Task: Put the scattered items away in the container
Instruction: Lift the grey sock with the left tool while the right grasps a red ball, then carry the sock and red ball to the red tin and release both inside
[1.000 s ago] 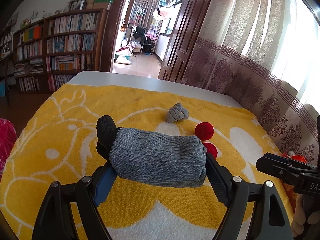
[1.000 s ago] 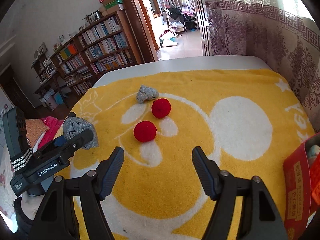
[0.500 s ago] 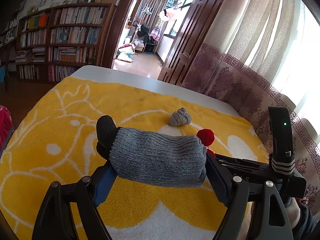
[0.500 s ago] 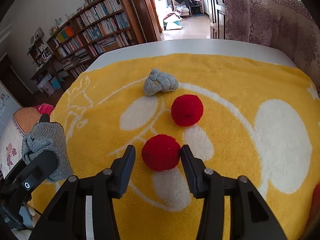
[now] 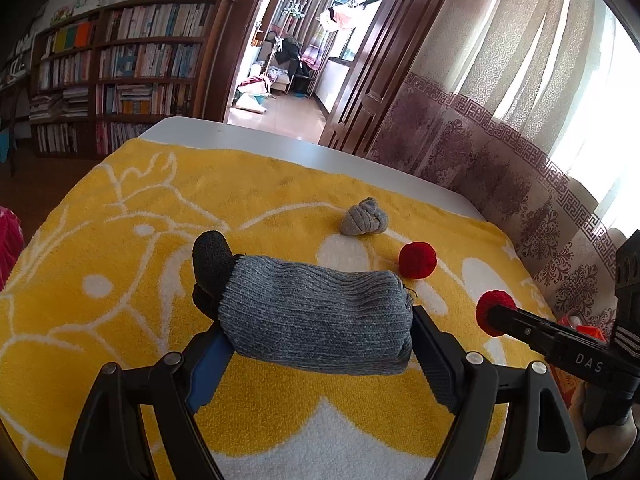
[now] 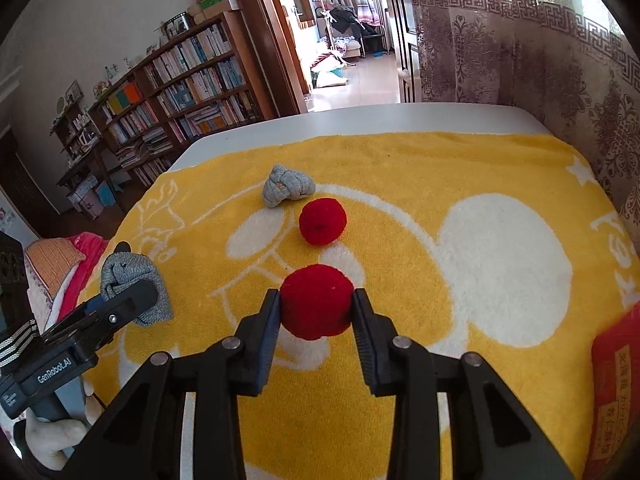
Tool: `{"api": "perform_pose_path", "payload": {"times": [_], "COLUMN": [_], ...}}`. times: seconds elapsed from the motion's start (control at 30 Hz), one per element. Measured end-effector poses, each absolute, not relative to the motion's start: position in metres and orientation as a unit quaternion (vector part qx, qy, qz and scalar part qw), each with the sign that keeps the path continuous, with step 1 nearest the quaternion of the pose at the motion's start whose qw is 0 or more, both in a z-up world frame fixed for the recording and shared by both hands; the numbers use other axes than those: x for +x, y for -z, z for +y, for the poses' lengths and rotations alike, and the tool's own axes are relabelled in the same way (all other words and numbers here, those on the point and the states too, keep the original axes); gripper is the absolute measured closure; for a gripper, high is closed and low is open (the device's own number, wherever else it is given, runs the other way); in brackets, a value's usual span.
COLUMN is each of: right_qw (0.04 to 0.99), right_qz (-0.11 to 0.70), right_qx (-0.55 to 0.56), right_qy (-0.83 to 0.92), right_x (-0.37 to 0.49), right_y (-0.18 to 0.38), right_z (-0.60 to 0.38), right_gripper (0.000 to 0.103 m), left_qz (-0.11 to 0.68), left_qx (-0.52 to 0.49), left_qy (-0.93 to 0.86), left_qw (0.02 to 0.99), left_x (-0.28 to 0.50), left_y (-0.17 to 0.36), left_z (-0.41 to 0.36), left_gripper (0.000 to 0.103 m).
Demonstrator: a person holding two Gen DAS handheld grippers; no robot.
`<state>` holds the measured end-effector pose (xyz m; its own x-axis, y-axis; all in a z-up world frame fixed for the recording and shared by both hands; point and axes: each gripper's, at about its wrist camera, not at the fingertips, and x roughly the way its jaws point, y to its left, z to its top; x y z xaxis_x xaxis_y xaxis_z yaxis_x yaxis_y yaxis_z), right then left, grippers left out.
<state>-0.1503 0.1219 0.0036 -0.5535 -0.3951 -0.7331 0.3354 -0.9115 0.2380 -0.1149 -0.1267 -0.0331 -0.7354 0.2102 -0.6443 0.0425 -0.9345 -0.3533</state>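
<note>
My left gripper (image 5: 316,340) is shut on a rolled grey sock with a black toe (image 5: 312,316), held above the yellow towel; it also shows in the right wrist view (image 6: 132,284). My right gripper (image 6: 316,316) is shut on a red yarn ball (image 6: 316,304), also seen in the left wrist view (image 5: 494,314). A second red ball (image 6: 322,221) (image 5: 417,259) and a small knotted grey sock (image 6: 286,190) (image 5: 364,222) lie on the towel farther away. A red box (image 6: 616,400) sits at the right edge.
The yellow towel (image 6: 440,168) covers a white table (image 6: 360,120). A patterned curtain (image 6: 560,60) hangs close on the right. A bookshelf (image 6: 180,88) and an open doorway stand beyond the table. Pink bedding (image 6: 60,264) lies to the left.
My right gripper moved forward over the near red ball and closed on it. My left gripper kept hold of the grey sock and shifted slightly.
</note>
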Motion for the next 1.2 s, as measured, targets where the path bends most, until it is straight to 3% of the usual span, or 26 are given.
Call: {"api": "perform_pose_path", "payload": {"times": [0.4,0.7,0.97,1.2], "right_qw": [0.049,-0.059,-0.056,-0.038], "right_qz": [-0.097,-0.127,-0.159,-0.156], "right_qx": [0.350,0.369,0.402,0.378], "right_qy": [0.930,0.919,0.900,0.912], "right_x": [-0.091,-0.109,-0.122,-0.101], "right_y": [-0.069,-0.059,-0.038,-0.047], "right_z": [0.305,0.400,0.417,0.415], "right_gripper": [0.064,0.064,0.060,0.046], "left_qz": [-0.153,-0.130,-0.131,-0.120], "left_qx": [-0.370,-0.367,-0.370,-0.369], "left_qy": [-0.915,-0.917,-0.912,-0.910], "left_qw": [0.054,0.088,0.118,0.145], "left_x": [-0.115,-0.105,-0.095,-0.092], "left_y": [0.036,0.026,0.020,0.011], "left_z": [-0.111,-0.077,-0.056,-0.029], "left_gripper": [0.018,0.018,0.018,0.018]}}
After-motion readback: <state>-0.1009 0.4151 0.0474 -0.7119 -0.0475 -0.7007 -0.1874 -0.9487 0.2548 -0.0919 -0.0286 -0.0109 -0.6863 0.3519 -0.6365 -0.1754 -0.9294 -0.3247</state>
